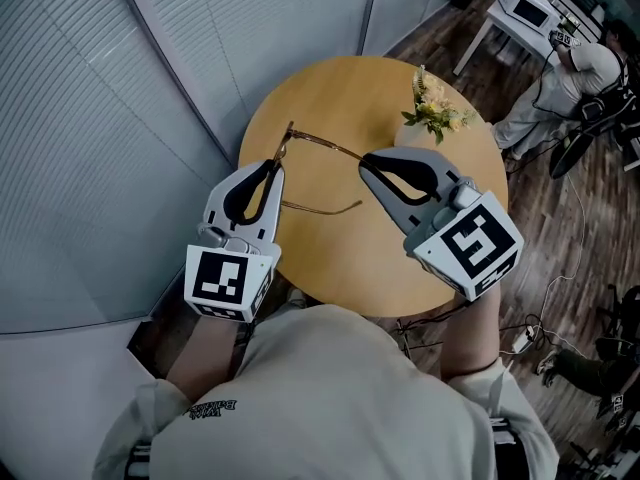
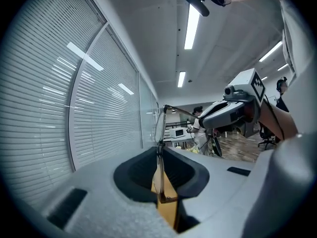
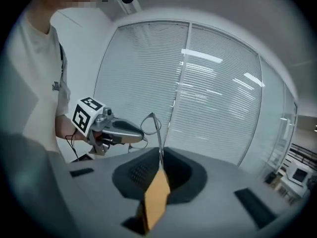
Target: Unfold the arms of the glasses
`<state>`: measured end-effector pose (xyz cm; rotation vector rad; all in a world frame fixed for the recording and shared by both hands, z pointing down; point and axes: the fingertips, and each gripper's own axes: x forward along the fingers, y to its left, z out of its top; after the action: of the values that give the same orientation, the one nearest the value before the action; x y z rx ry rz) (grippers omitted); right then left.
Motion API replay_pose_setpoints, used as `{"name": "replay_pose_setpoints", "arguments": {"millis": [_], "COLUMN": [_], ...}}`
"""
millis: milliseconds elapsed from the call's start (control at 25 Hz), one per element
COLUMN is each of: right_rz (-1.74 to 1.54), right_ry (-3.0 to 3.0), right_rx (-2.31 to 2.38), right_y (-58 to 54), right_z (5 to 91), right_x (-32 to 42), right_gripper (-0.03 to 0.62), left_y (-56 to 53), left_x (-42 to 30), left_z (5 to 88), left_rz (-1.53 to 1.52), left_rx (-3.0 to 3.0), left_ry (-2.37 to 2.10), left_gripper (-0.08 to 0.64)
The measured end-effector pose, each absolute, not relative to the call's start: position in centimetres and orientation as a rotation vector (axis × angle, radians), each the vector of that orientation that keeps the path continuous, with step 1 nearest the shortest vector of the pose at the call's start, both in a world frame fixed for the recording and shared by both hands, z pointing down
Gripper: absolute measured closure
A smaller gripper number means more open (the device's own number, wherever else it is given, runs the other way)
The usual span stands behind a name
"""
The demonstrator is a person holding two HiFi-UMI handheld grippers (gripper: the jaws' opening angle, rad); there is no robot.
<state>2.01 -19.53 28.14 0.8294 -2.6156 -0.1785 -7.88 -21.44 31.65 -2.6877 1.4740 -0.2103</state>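
The glasses (image 1: 287,140) hang in the air above the round table (image 1: 330,268), in the middle of the head view. The left tongs (image 1: 276,165) are pressed together on the front frame. The right tongs (image 1: 364,160) are pinching the tip of the upper arm (image 1: 325,144), which stands out from its hinge toward the right. The lower arm (image 1: 322,209) also points away from the front, free of any hold. I judge both arms are opened, so little work is left, perhaps only to put the glasses down.
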Motion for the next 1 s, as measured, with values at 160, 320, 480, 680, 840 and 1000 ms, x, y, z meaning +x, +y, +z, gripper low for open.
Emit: {"name": "replay_pose_setpoints", "arguments": {"millis": [160,320,480,680,840,1000], "right_rz": [-0.196,-0.197,-0.200,-0.206,-0.204,-0.191], "right_ry": [-2.606,-2.597,-2.573,-2.557,-2.576,-2.600], "right_rx": [0.849,0.852,0.846,0.867,0.907,1.023], "right_y": [-19.7,-19.8,-19.6,-19.6,-19.3,-19.7], "right_z": [27.8,28.5,28.9,29.3,28.7,27.7], "right_x": [2.6,2.8,2.9,3.3,3.7,5.1], "right_gripper": [0.549,0.549,0.548,0.548,0.548,0.548], "left_y": [-21.7,-21.8,-21.5,-21.6,-21.7,-22.1], "left_x": [-7.6,-7.6,-7.4,-7.6,-8.6,-9.7], "left_z": [31.8,32.8,33.2,33.4,33.0,32.0], "left_rz": [-0.235,-0.297,-0.350,-0.341,-0.293,-0.237], "left_rx": [-2.679,-2.668,-2.653,-2.673,-2.669,-2.658], "left_ry": [1.459,1.449,1.420,1.445,1.503,1.560], "left_gripper": [0.509,0.509,0.509,0.509,0.509,0.509]}}
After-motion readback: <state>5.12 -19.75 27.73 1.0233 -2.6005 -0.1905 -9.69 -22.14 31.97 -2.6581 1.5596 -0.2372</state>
